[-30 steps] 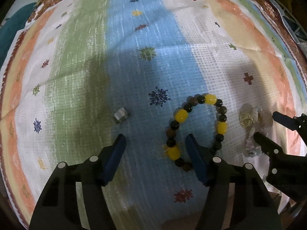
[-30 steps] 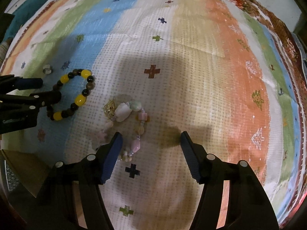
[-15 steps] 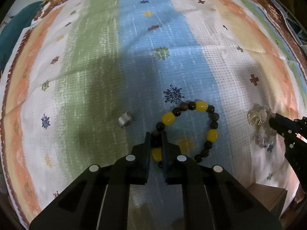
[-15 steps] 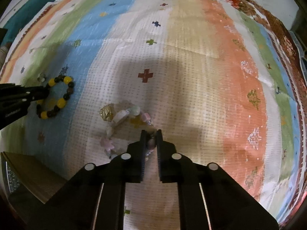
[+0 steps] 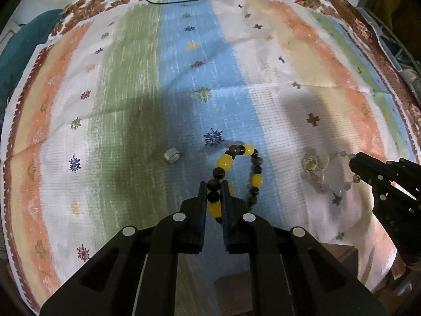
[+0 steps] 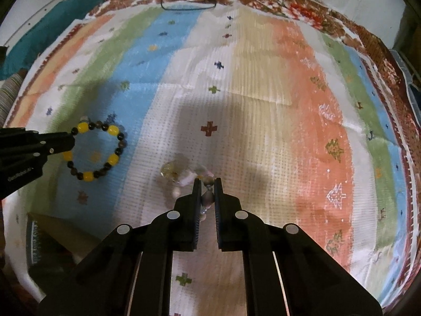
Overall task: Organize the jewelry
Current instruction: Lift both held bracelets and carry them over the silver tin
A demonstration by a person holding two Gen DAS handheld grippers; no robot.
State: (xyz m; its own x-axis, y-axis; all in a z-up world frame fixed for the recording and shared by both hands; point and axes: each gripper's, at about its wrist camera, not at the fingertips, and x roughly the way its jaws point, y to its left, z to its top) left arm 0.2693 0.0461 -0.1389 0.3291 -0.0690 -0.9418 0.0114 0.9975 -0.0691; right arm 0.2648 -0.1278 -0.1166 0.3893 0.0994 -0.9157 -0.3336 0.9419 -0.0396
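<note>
2 bracelets: yellow-black bracelet, pale bracelet; 1 ring.

Striped patterned cloth over the surface, small silver ring on it

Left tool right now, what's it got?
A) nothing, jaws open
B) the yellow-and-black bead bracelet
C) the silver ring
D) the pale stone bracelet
B: the left tool is shut on the yellow-and-black bracelet, with beads pinched between its fingers, while the ring lies apart on the cloth.
</note>
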